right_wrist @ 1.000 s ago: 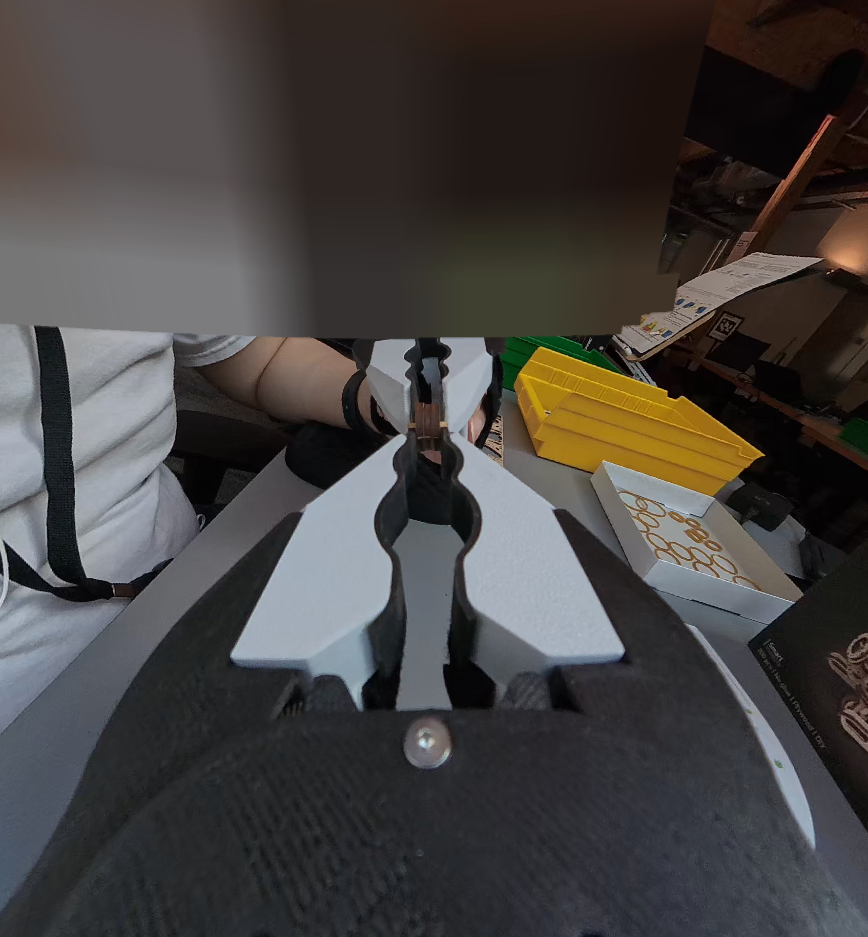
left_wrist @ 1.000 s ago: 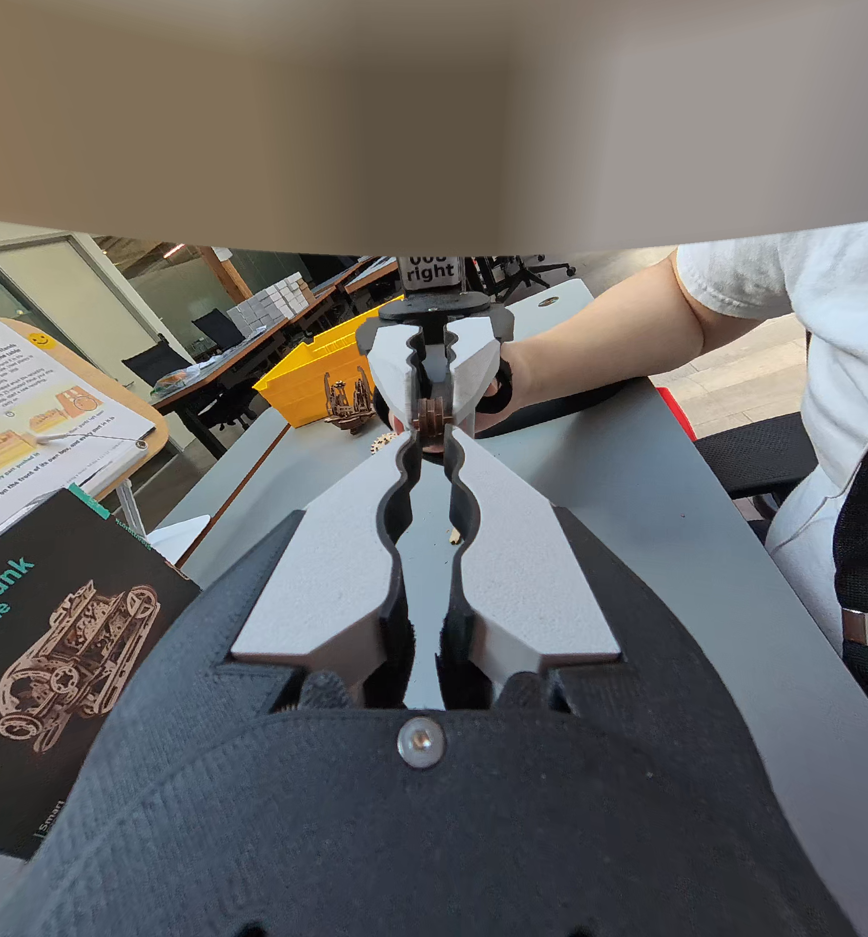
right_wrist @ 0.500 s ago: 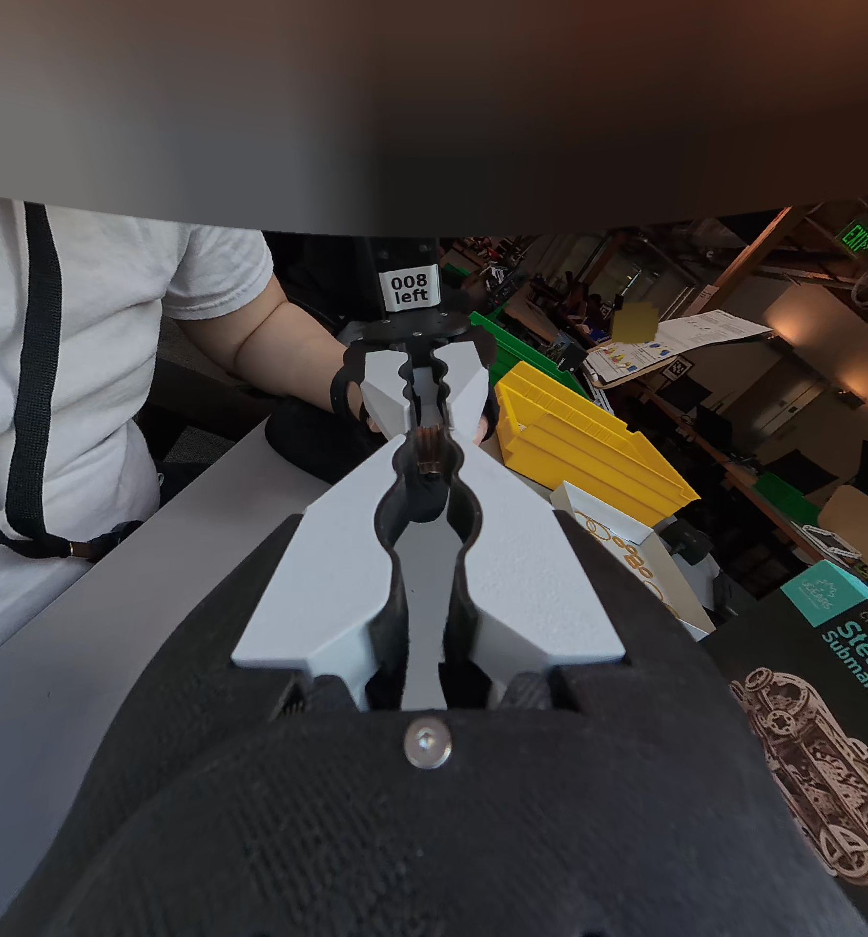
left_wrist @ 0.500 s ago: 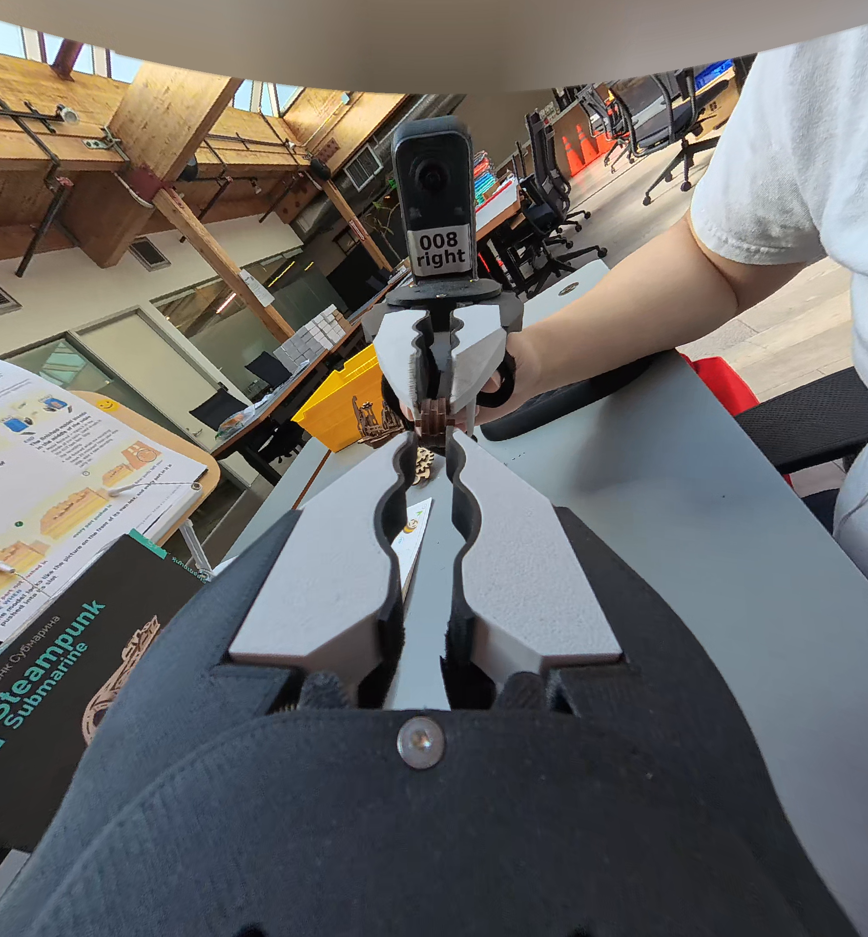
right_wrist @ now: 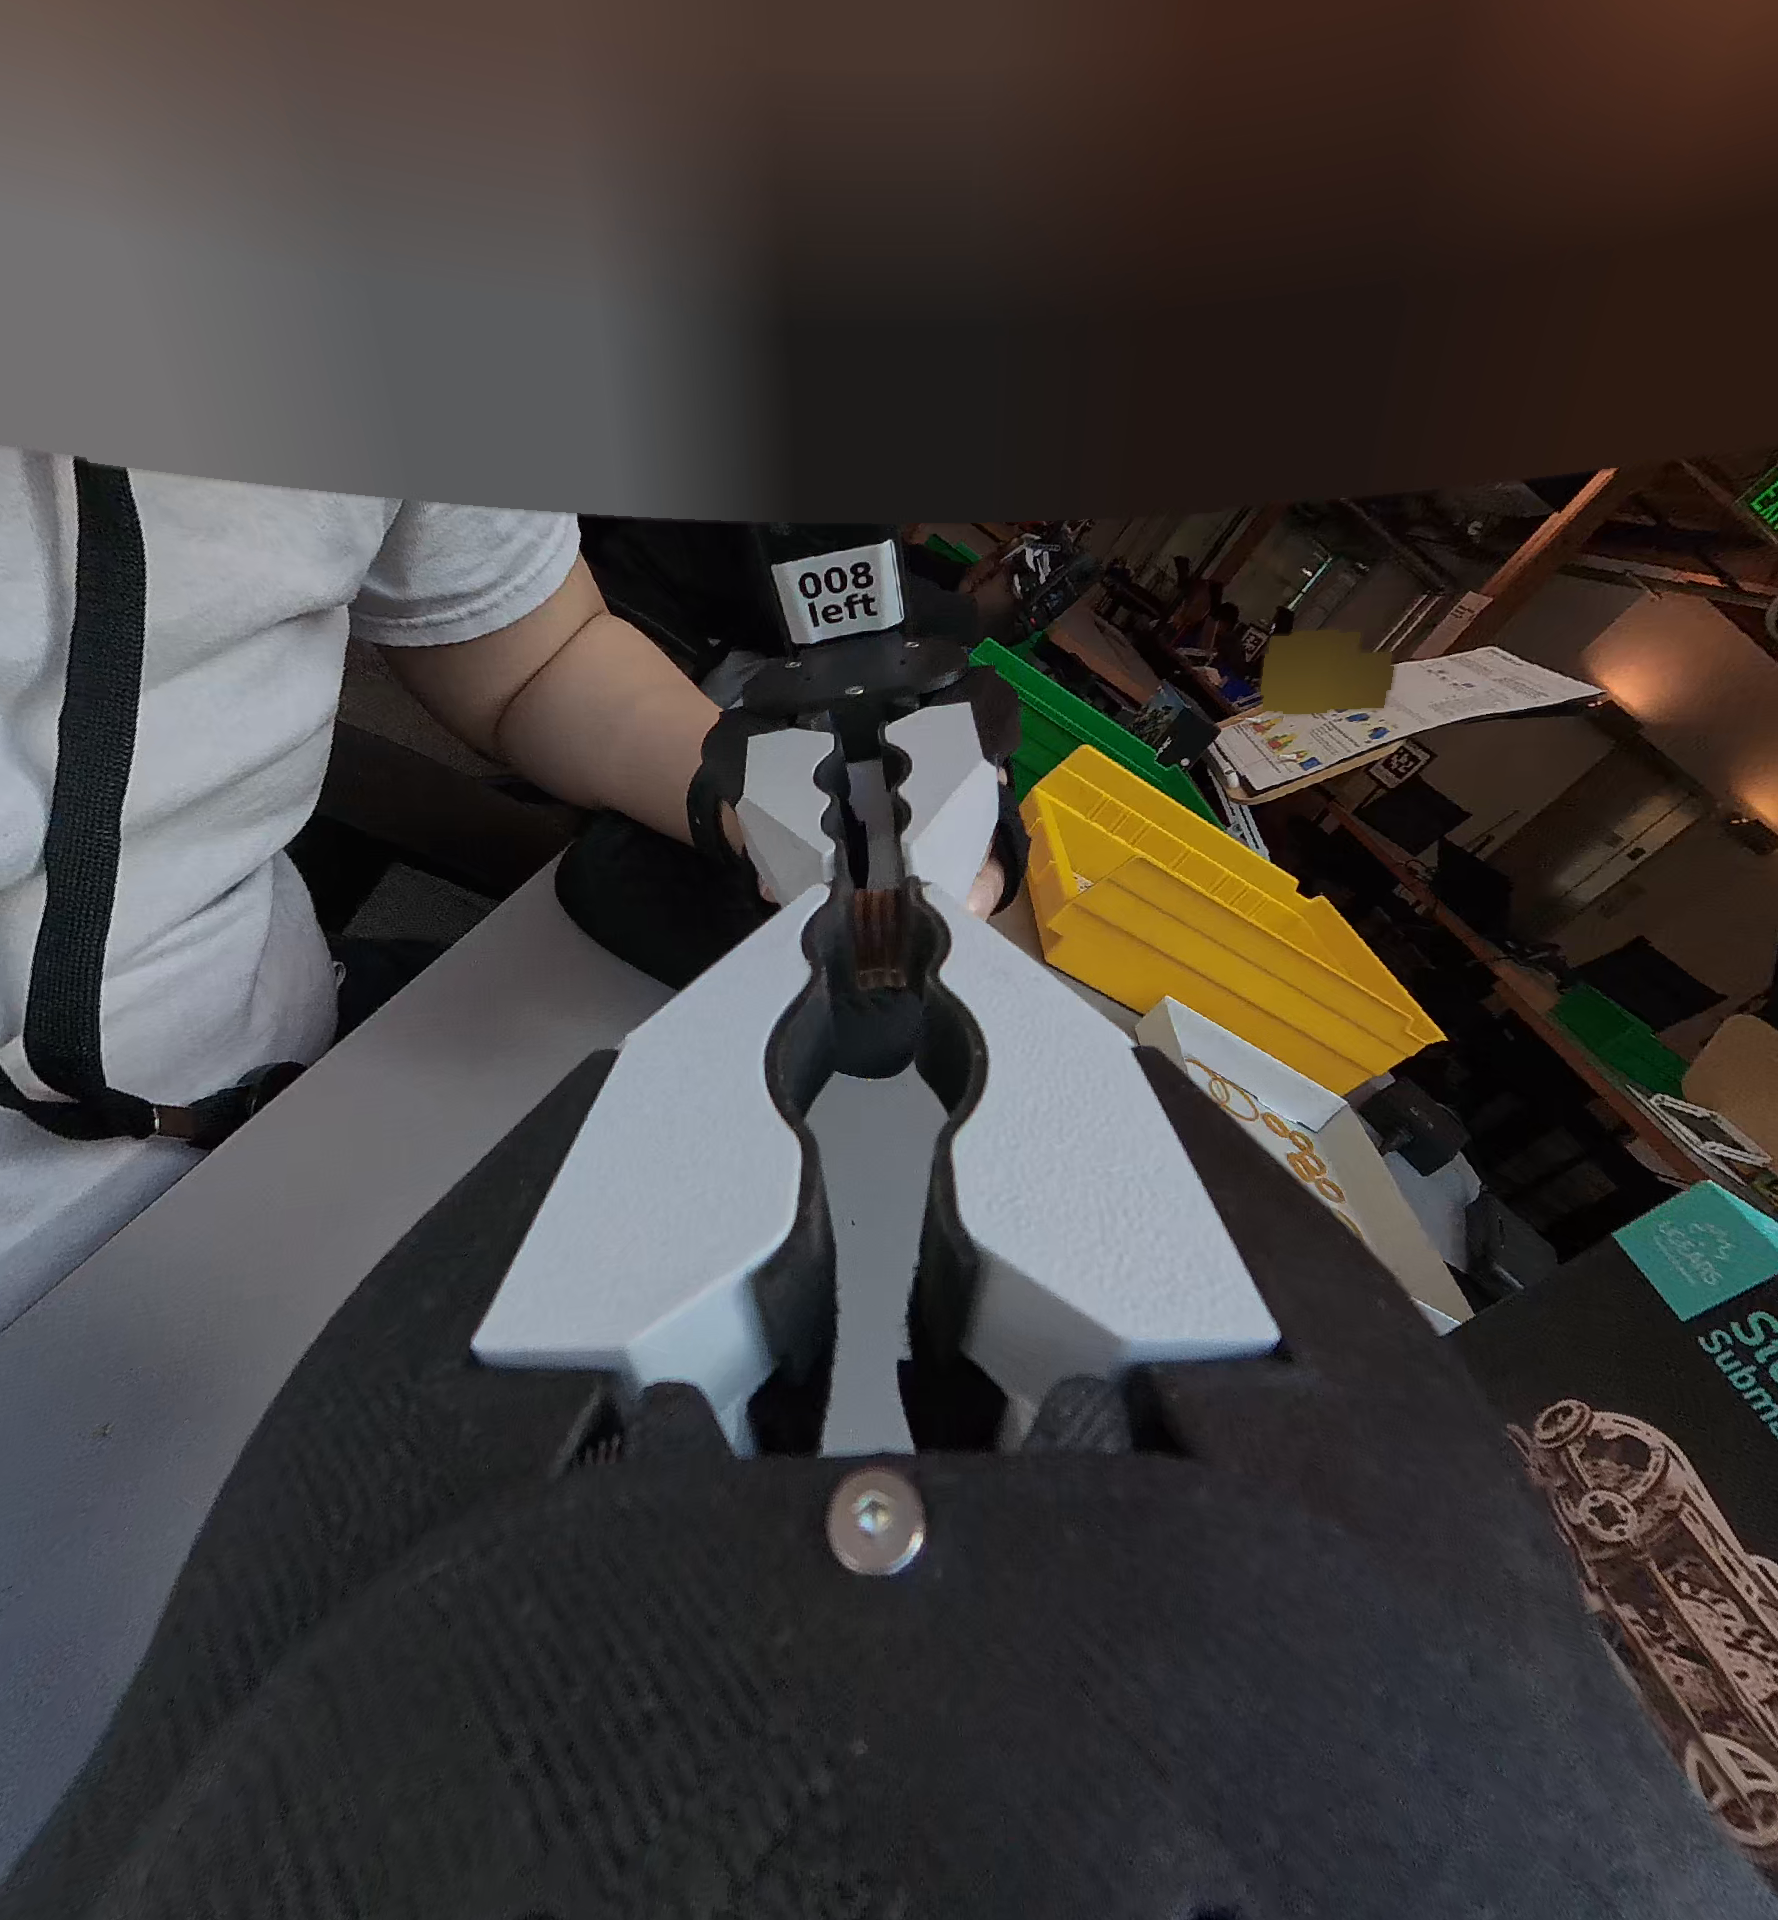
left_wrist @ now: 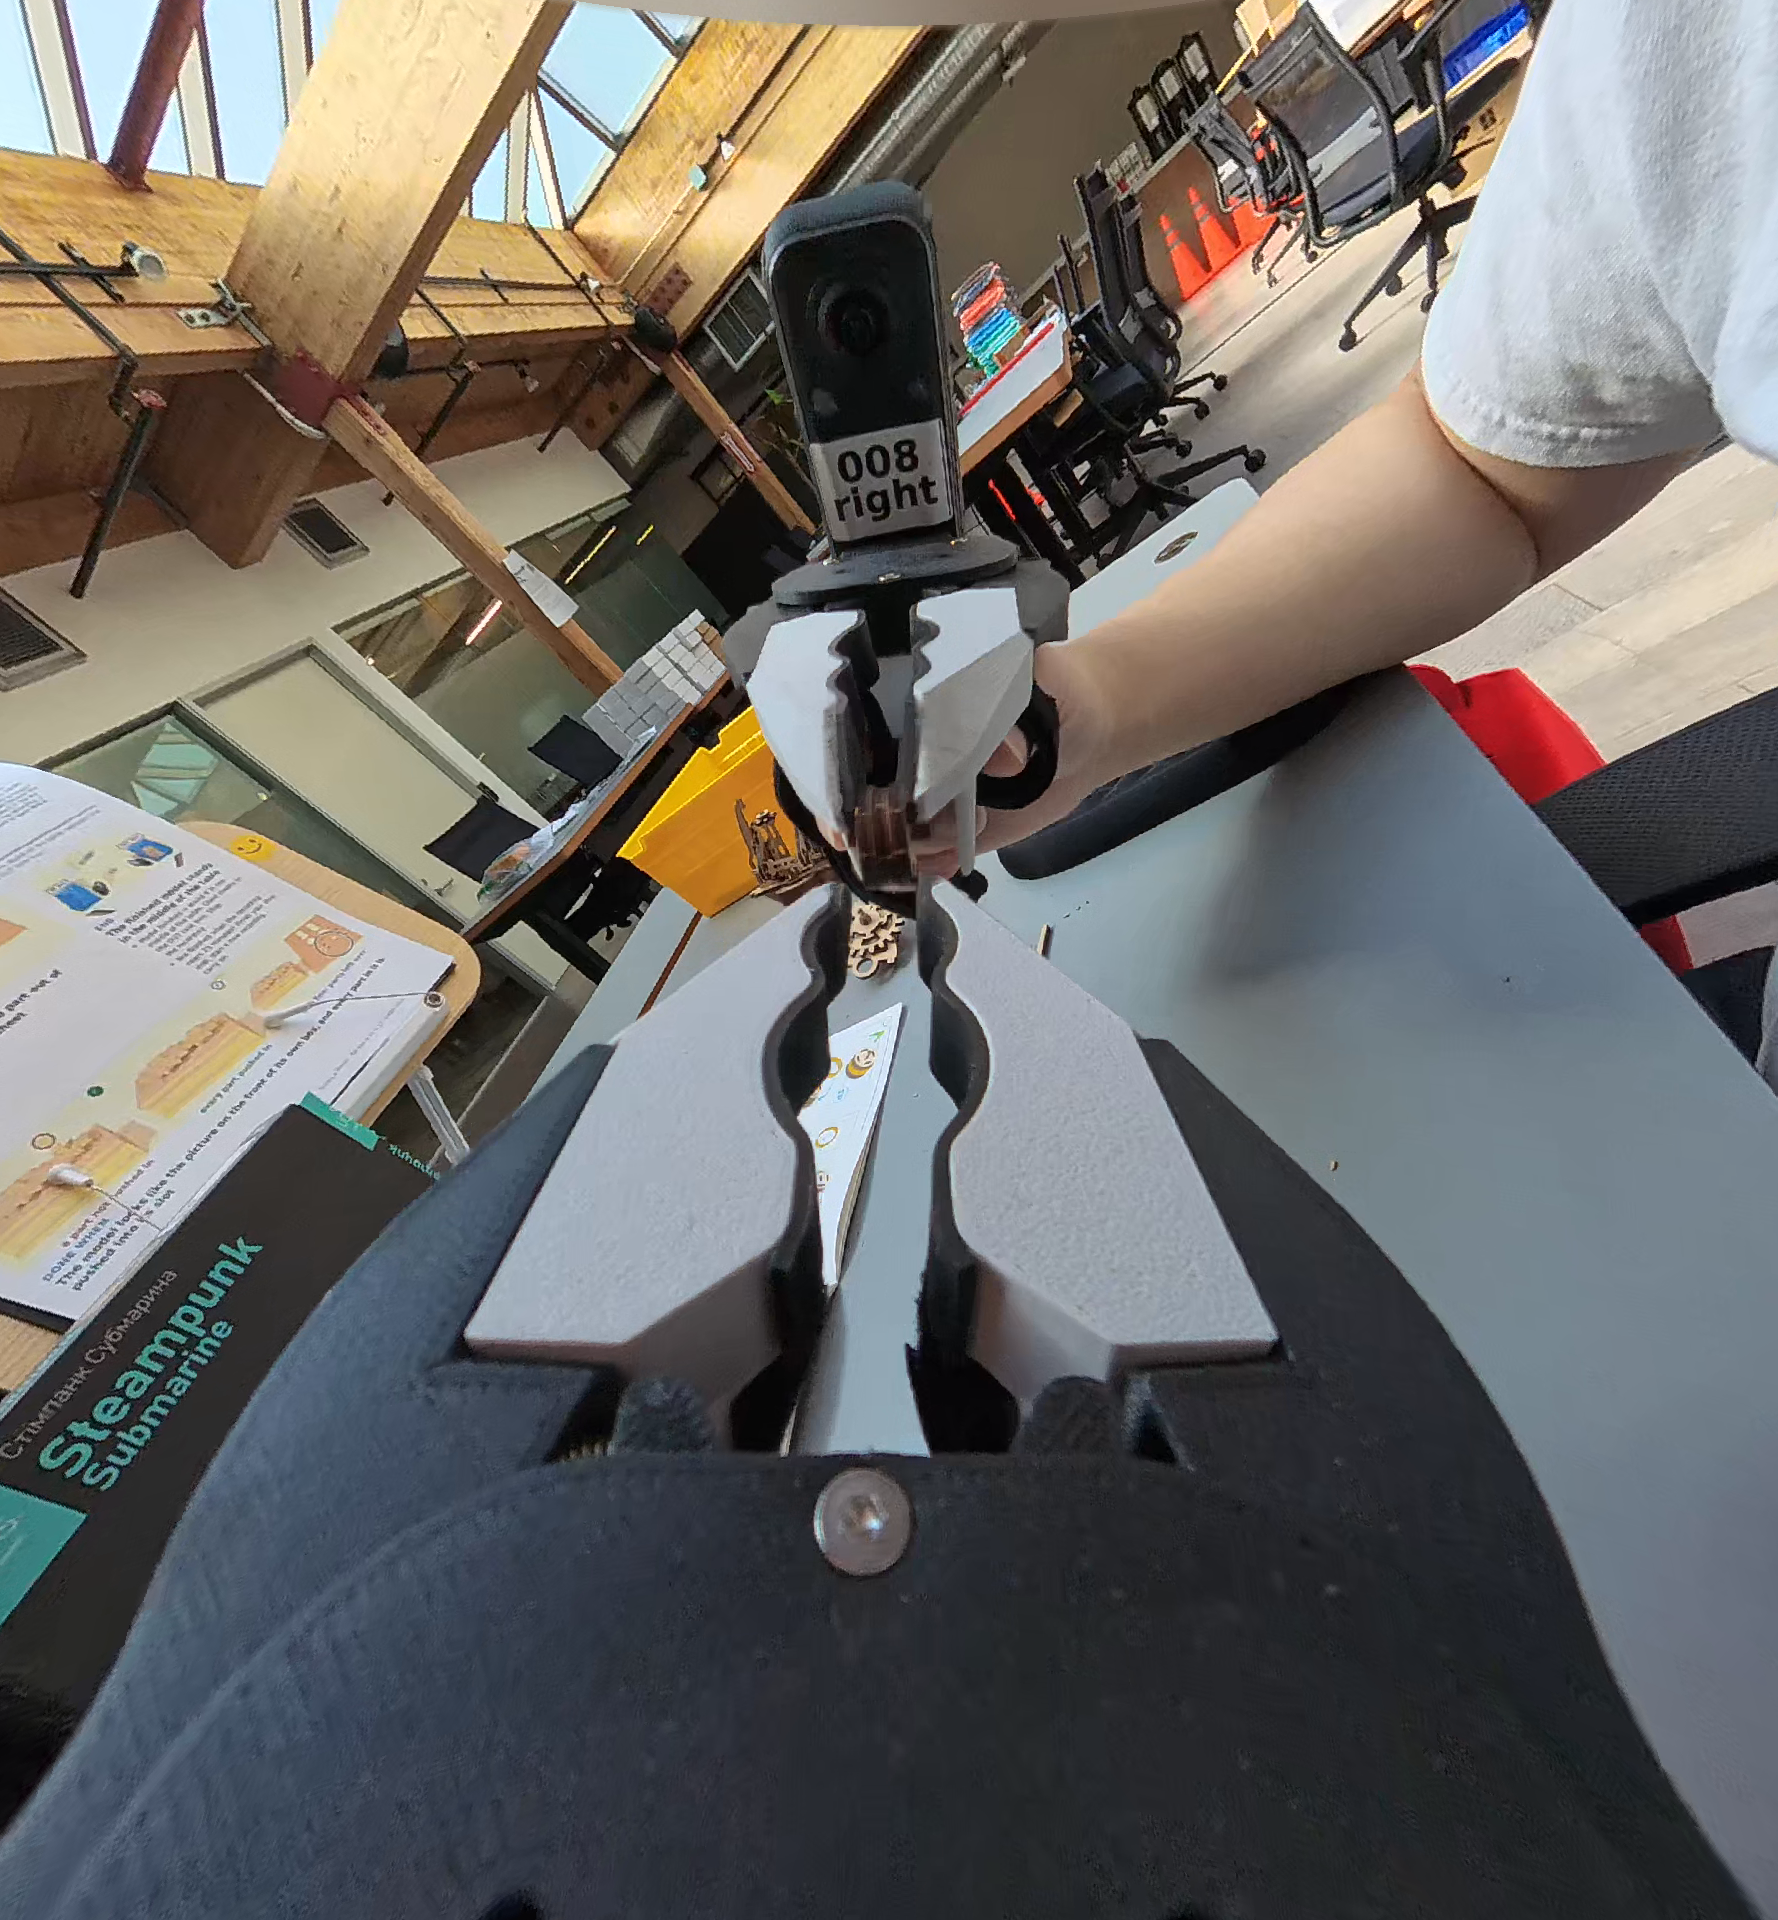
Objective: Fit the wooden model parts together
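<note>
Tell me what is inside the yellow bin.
The yellow bin looks empty where its inner wall and near floor show in the right wrist view. The far bottom is hidden by its own wall; in the left wrist view only its outside shows.

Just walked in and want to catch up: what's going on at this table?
A person holds two handheld grippers tip to tip above the grey table. The right gripper is shut on a small stack of wooden gear pieces; the left gripper faces it, jaws slightly apart with nothing visibly between them. More wooden parts lie on the table beyond.
</note>
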A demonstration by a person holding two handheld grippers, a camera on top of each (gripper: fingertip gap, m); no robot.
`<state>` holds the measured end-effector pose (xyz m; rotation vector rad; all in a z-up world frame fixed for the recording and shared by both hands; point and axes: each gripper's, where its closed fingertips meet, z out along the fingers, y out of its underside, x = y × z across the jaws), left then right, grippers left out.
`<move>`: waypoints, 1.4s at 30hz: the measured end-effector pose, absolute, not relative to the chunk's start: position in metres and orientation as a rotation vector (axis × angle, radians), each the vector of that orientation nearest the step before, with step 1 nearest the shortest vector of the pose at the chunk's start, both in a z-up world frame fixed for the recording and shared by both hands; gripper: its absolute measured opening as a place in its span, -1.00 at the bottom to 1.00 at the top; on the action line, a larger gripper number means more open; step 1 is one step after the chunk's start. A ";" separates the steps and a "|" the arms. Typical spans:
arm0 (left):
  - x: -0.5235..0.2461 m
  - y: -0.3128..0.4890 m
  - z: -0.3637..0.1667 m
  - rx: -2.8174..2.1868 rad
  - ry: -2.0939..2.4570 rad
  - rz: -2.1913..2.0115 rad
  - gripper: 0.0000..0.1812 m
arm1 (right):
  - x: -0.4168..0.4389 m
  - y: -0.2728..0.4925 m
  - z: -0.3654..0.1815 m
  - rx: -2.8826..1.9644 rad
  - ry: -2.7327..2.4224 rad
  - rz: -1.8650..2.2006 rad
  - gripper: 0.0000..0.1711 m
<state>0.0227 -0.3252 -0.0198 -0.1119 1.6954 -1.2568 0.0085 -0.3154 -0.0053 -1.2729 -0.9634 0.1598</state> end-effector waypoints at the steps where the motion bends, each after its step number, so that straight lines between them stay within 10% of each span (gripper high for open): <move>1: 0.026 -0.324 -0.022 -0.135 1.705 -1.246 -0.82 | 0.007 -0.318 -0.003 -1.253 -0.951 0.195 -0.91; 42: 0.018 -0.331 -0.006 -0.140 1.642 -1.346 -0.93 | 0.001 -0.322 0.012 -1.091 -0.902 0.357 -0.90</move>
